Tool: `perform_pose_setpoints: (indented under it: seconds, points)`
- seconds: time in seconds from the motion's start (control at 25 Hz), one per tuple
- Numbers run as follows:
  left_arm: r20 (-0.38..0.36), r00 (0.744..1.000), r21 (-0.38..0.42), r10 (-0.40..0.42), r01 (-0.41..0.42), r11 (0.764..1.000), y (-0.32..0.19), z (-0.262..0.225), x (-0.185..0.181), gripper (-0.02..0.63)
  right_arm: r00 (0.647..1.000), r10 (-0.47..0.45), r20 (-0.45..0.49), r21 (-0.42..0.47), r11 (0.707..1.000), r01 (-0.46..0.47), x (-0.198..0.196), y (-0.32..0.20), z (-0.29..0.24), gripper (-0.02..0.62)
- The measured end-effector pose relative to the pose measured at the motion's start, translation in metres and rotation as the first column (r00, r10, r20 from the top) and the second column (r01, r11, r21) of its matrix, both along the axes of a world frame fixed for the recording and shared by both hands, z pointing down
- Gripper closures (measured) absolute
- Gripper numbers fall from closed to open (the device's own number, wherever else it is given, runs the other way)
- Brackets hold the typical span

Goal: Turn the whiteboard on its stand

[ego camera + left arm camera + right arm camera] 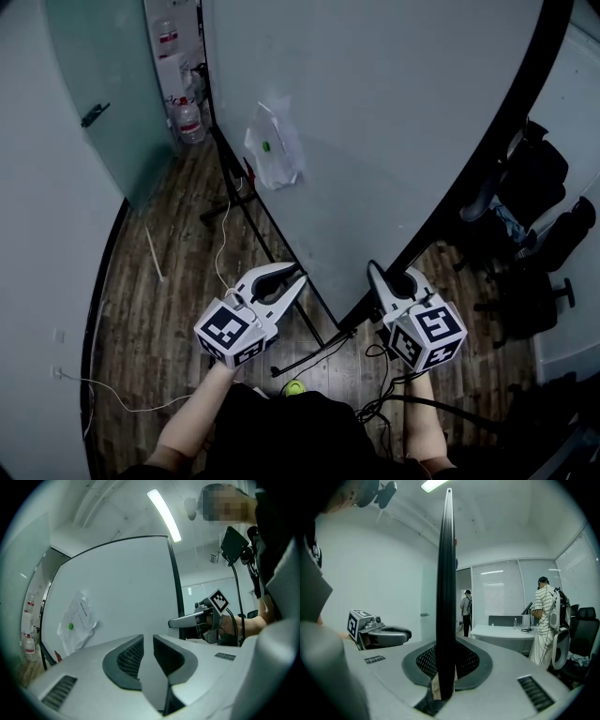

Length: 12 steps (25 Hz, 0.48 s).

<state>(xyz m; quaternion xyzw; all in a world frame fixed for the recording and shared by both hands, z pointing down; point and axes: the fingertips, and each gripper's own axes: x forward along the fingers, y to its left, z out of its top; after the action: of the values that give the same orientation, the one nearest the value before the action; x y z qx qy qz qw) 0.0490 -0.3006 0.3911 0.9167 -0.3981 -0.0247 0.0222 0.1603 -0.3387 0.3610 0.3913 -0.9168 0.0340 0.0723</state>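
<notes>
At the near vertical edge of the whiteboard [375, 112]: right claw [379, 281] is clamped on the black frame [446, 573]. In the right gripper view the frame runs up between both pads, which press on it from either side.

Left claw [148, 644]: narrow gap between the pads, nothing in it. It hangs just in front of the white face, near the lower edge and apart from the board.

Whiteboard: upright on its black stand [246, 202], standing on the wood floor [169, 281] and seen edge-on from the right claw's side.

Writing and labels:
- A crumpled paper sheet [274, 150] is pinned to the white face by a green magnet [266, 145]. It carries printed lines, too small to read.
- The marker cube [228, 330] on the left claw and the marker cube [431, 333] on the right claw show black-and-white square patterns, no text.
- The bottles [190, 122] on the floor beyond the board have red labels, illegible.

Background, right gripper view: a table [501, 632] and a person in a striped shirt [546, 620] beside it. Office chairs [534, 187] stand on the board's far side.
</notes>
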Motion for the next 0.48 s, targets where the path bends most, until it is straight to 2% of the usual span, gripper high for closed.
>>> perform_pose_setpoints:
  seconds: [0.24, 0.48]
  points:
    - [0.004, 1.0, -0.012, -0.006, 0.006, 1.0, -0.005, 0.005, 0.003, 0.552, 1.0, -0.014, 0.023, -0.002, 1.0, 0.014, -0.011, -0.022, 0.002, 0.549]
    - [0.007, 0.999, -0.019, -0.033, 0.033, 0.999, -0.007, 0.009, -0.011, 0.552, 0.999, -0.019, 0.033, 0.005, 1.0, 0.019, -0.029, -0.038, 0.004, 0.549]
